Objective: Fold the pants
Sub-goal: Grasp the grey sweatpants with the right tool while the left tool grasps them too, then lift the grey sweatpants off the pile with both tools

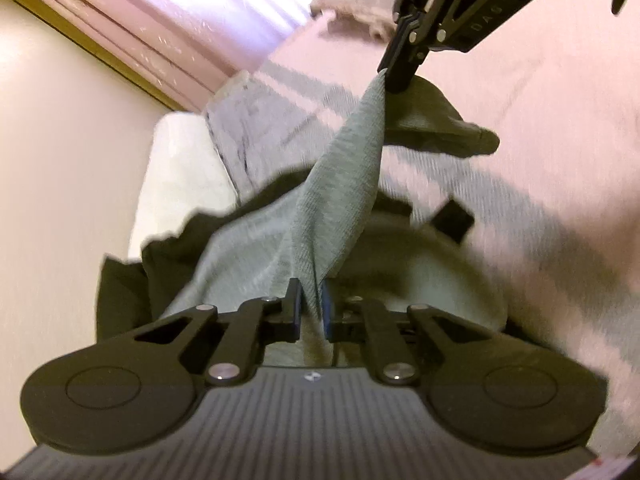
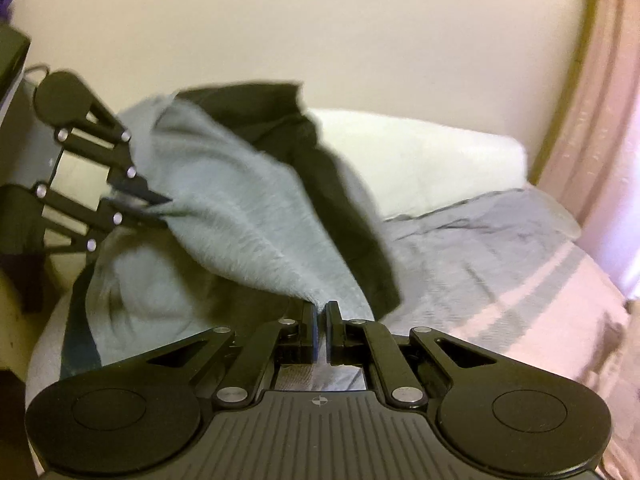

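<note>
Grey knit pants (image 1: 344, 168) with black parts hang stretched in the air between my two grippers, above the bed. In the left wrist view my left gripper (image 1: 310, 294) is shut on a fold of the grey cloth. At the top of that view my right gripper (image 1: 394, 76) pinches the far end of the same cloth. From the right wrist, the pants (image 2: 224, 208) drape leftward from my right gripper (image 2: 320, 308), which is shut on their edge. My left gripper (image 2: 156, 204) grips them at the left. A black section (image 2: 320, 184) hangs behind the grey.
Below lies a bed with a grey and pink striped cover (image 2: 480, 264) and a white pillow (image 2: 420, 160) against the cream wall. A pink curtain (image 2: 600, 140) hangs at the right. Another crumpled cloth (image 1: 352, 4) lies farther along the bed.
</note>
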Demonstrator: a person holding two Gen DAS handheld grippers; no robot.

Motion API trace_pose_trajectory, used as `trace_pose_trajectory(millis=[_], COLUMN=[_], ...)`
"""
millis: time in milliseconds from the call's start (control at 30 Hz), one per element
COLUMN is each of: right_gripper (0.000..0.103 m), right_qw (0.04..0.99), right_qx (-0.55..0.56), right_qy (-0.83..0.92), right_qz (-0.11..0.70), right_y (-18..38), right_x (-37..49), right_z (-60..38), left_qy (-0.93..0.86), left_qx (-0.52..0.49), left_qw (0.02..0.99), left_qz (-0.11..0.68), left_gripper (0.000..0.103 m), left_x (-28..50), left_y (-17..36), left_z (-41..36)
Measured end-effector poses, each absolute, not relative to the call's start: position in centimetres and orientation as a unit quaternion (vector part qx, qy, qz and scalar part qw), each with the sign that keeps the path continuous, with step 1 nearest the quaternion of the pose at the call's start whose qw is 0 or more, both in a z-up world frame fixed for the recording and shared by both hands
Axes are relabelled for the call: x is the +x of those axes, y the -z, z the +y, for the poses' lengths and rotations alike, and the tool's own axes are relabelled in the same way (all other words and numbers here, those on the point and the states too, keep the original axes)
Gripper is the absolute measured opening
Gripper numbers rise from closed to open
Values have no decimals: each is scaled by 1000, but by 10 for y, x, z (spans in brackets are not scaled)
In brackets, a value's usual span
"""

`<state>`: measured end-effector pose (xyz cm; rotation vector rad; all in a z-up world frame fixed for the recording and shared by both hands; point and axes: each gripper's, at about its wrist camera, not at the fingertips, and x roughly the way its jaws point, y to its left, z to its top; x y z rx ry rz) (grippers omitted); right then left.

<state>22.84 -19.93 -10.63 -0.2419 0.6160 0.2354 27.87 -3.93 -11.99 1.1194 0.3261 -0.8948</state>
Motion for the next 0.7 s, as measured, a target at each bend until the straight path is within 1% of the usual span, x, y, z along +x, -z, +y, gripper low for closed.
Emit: trace_pose_trajectory(millis=[167, 333, 500, 633, 700], right_gripper=[0, 0, 0, 0, 0], right_qw=[951, 960, 959, 952, 943], right_qx=[-98, -88, -77, -51, -58], right_qy=[-66, 4, 96, 165, 204], right_qz=[286, 265, 255, 254, 257], right_y=[55, 8, -28, -43, -49], right_x=[182, 100, -24, -148, -211], right_z=[-251, -321, -408, -491, -529], left_qy=[438, 494, 568, 631, 656], left_qx=[480, 461, 430, 398, 381], left_qw=[753, 734, 701, 665, 651], left_qz=[106, 68, 37, 18, 20], left_gripper=[7, 7, 7, 7, 7], left_x=[254, 198, 103, 4, -48], left_y=[62, 14, -11, -22, -23], left_z=[-83, -147, -233, -313, -354])
